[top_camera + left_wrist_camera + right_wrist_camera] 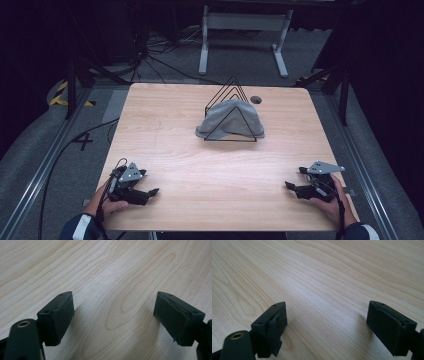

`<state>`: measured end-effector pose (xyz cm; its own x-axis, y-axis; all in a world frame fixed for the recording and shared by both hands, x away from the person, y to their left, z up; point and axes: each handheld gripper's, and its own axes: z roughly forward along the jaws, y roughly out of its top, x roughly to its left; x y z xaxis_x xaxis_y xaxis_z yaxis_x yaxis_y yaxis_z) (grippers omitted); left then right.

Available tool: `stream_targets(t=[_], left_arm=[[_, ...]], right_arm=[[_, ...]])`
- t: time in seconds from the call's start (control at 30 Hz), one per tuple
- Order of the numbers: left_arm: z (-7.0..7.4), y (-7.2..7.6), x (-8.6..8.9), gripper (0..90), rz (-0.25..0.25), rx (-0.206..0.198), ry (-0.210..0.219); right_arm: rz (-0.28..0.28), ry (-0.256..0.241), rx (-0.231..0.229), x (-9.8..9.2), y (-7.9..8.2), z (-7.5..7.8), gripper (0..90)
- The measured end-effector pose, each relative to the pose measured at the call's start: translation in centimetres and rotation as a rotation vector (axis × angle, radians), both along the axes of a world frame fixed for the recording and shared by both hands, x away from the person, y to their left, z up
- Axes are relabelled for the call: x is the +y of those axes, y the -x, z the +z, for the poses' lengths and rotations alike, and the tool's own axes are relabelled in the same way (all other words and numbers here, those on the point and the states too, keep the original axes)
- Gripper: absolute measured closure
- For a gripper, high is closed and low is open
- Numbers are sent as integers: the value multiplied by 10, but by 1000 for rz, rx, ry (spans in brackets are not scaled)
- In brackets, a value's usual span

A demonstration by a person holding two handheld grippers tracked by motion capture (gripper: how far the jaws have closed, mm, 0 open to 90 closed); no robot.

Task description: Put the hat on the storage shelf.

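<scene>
A grey cloth (227, 117) lies draped over a black wire rack (231, 96) of triangular dividers at the far middle of the wooden table (180, 145). My left gripper (151, 194) rests near the front left corner, held by a hand, jaws wide apart and empty. In the left gripper view the left gripper (113, 315) has bare wood between its pads. My right gripper (291, 187) sits near the front right corner, also open and empty. The right gripper (327, 326) shows only wood grain between its jaws in its own view. Both are well short of the cloth.
A round cable hole (256, 99) sits in the tabletop behind the rack. Beyond the table stand a white metal frame (245, 30) and loose cables (150, 55) on the grey floor. Dark stands flank both sides.
</scene>
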<state>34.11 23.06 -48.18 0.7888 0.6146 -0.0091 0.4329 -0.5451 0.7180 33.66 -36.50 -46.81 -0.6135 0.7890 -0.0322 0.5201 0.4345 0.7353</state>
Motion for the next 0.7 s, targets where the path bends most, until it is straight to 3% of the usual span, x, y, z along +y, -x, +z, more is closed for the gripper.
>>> stream_targets(t=[0.7], left_arm=[[0, 0, -3, 138, 16, 11, -2]], right_arm=[[-10, 0, 1, 0, 0, 0, 164]])
